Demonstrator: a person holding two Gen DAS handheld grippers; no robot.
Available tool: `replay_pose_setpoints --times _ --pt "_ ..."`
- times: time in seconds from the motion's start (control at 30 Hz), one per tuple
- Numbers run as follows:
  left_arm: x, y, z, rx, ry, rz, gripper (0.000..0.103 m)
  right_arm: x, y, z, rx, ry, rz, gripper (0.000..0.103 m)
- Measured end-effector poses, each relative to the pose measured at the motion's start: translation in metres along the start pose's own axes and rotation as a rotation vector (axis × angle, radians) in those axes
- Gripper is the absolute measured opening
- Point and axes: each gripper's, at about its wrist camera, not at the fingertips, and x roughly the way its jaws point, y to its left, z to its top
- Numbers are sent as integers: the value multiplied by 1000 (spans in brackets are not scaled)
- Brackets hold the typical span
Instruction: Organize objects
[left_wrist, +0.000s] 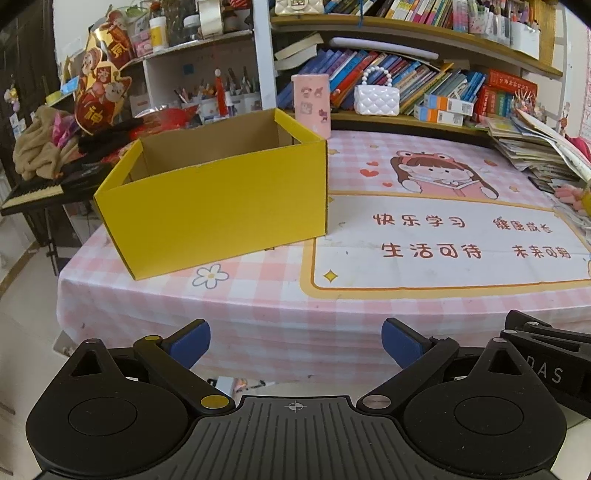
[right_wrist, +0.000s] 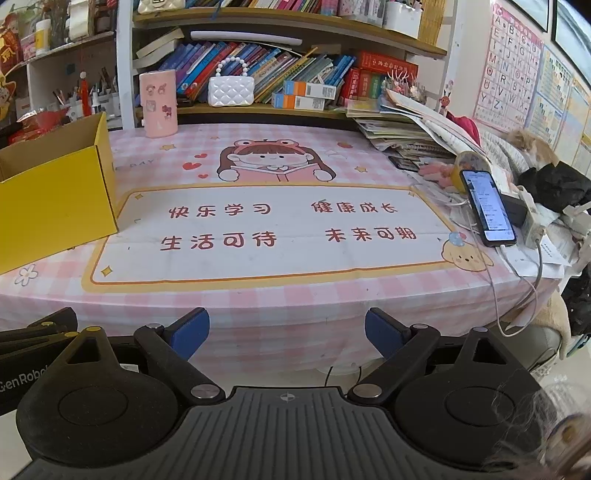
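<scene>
Each black tool has 2 blue-padded fingers, ribbed base, round hubs.

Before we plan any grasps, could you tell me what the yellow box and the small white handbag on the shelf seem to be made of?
Yellow box: likely corrugated cardboard, matte yellow outside, raw brown inside, with creased folded edges.
White handbag: probably glossy plastic or faux leather; its quilted surface catches highlights, and its handle looks like pearl-like beads.

Yellow cardboard box, open-topped, upright on table's left side, inside not visible.
</scene>
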Motion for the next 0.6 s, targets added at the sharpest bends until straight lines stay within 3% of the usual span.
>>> replay_pose_setpoints --times 0.6 --pt "2 -3 2 2 16 6 101 1 3 0 -15 -3 -10 91"
